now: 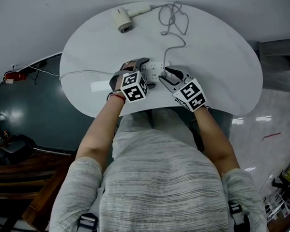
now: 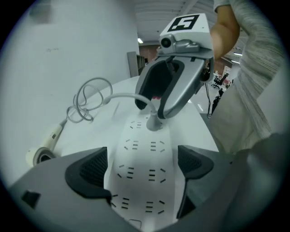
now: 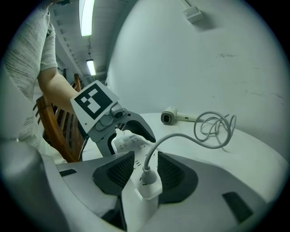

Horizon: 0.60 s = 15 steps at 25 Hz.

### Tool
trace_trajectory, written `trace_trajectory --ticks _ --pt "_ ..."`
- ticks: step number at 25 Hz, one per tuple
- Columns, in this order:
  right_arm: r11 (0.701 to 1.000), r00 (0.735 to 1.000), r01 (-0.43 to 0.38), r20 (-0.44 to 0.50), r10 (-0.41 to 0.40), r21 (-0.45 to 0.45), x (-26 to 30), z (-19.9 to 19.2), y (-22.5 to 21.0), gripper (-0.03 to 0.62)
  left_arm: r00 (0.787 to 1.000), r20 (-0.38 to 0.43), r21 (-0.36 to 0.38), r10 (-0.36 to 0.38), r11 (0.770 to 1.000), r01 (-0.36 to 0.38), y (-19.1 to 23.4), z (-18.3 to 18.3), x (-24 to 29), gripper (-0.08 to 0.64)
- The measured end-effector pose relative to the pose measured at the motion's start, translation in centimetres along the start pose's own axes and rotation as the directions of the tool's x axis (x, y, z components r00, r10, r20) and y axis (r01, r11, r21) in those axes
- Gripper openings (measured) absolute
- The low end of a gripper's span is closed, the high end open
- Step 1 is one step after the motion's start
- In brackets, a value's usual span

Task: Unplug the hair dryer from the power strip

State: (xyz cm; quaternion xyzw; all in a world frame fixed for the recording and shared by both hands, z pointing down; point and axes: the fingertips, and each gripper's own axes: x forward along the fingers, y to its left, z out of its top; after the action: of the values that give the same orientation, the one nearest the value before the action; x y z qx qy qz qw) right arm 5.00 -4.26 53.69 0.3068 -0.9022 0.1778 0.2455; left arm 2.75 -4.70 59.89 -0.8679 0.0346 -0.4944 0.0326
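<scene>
**— Where do the two tools stand?**
— The left gripper (image 2: pixel 144 174) has its jaws wide apart. They straddle a long white plastic power strip (image 2: pixel 138 149) without pressing on it. The right gripper (image 3: pixel 145 173) faces it from the strip's other end. Its jaws are also apart, one pad on each side of a pale grey rounded plug (image 3: pixel 147 177) seated in the strip. I cannot tell whether the pads touch the plug.

**— And beyond them?**
— A thin grey cord (image 3: pixel 181 134) rises from the plug and runs toward twelve o'clock. It ends in a loose coil at about one o'clock on the white oval table (image 1: pixel 220 70). The small white hair dryer (image 1: pixel 124 18) lies on its side at eleven o'clock near the far edge, well apart from both grippers.
</scene>
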Motion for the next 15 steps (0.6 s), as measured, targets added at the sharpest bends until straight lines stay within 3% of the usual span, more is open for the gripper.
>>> trace_trajectory --ticks 7,15 --pt "1.000 1.000 -0.008 -0.026 0.008 -0.021 0.7 -0.4 0.1 0.152 0.993 -0.105 0.016 -0.048 0.999 0.050 0.1 -1.5 1.3 0.477" --pt "1.000 0.999 -0.009 -0.041 0.008 -0.028 1.0 -1.0 -0.1 0.069 0.989 -0.112 0.000 -0.095 0.995 0.096 -0.2 -1.4 1.9 0.479"
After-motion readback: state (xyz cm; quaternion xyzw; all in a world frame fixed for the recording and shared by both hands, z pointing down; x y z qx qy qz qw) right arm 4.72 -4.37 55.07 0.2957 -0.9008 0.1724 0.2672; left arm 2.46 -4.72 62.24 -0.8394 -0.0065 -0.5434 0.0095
